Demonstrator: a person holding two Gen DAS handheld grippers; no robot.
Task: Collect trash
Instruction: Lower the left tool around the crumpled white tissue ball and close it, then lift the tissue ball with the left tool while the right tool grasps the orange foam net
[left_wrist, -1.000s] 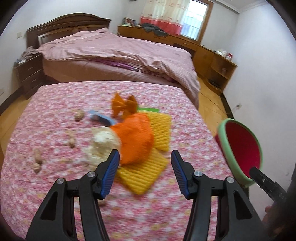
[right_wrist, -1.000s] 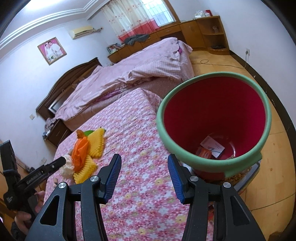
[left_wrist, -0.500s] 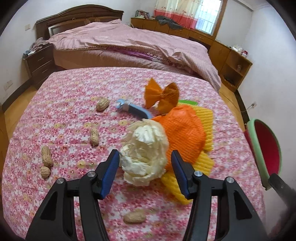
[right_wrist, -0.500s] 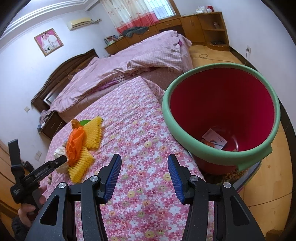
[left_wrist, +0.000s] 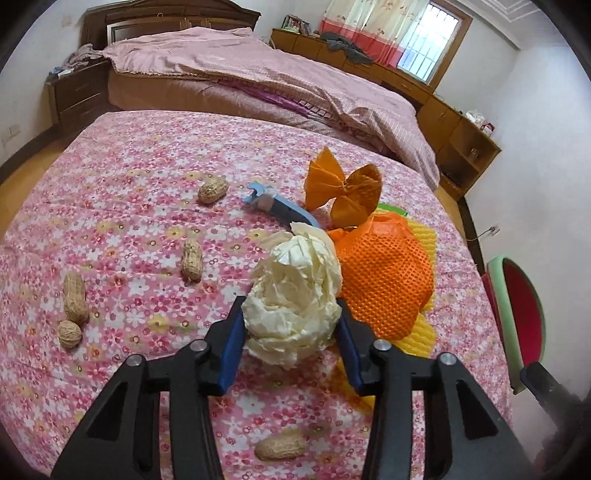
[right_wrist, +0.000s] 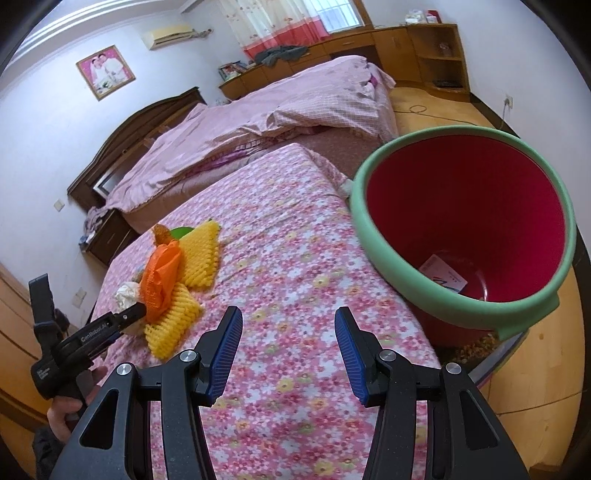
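A crumpled cream paper ball (left_wrist: 295, 295) lies on the pink floral tablecloth (left_wrist: 129, 192). My left gripper (left_wrist: 291, 325) stands around it, blue pads against both its sides. It also shows in the right wrist view (right_wrist: 127, 293). Behind it lie an orange foam net (left_wrist: 384, 280), yellow foam nets (right_wrist: 199, 254), an orange paper bow (left_wrist: 343, 192) and a blue plastic piece (left_wrist: 280, 208). Several peanuts (left_wrist: 192, 258) are scattered at the left. My right gripper (right_wrist: 288, 350) is open and empty over the cloth, beside the red bin with a green rim (right_wrist: 458, 236).
The bin stands off the table's right edge with a paper scrap inside (right_wrist: 447, 277). A bed with a pink cover (left_wrist: 277, 85) lies beyond the table. Wooden cabinets (left_wrist: 458, 136) line the far wall. A nightstand (left_wrist: 77, 96) stands at the left.
My left gripper moved forward onto the paper ball and its jaws closed in around it. My right gripper shifted slightly, staying open beside the bin.
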